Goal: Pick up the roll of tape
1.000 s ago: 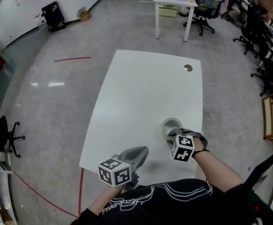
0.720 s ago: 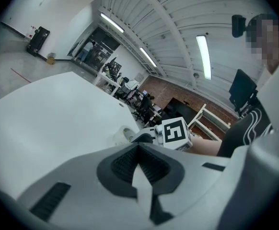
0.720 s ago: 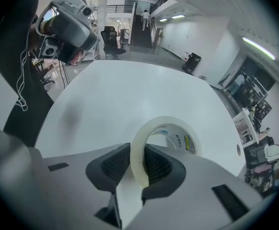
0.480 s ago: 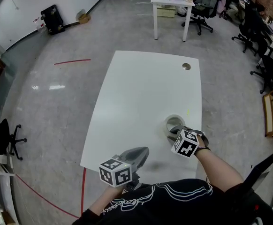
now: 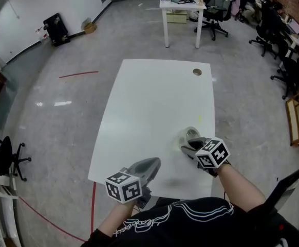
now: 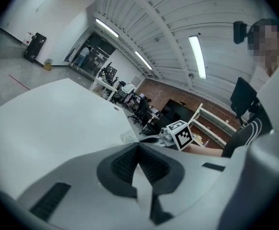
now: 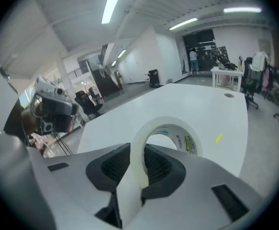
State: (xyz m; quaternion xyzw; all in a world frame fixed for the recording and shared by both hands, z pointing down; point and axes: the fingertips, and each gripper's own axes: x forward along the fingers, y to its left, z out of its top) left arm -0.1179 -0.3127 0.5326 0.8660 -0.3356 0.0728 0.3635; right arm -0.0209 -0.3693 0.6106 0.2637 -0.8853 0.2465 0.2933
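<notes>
With the right tool [image 5: 190,144] clamped on the roll of tape [image 7: 168,122] and the left tool [image 6: 138,152] closed empty, lifting clear of the bench [image 5: 154,102] seems next.

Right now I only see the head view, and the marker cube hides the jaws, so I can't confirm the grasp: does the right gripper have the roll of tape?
Observer: Yes. In the right gripper view, the right gripper is closed on the wall of the roll of tape, with one jaw inside the ring and one outside.
Operator: How deep is the bite?
Observer: Only the near part of the ring sits between the jaws. Most of it sticks out beyond them.
Operator: And the other one?
Observer: The left gripper view shows the left gripper with its jaws together and nothing between them.
</notes>
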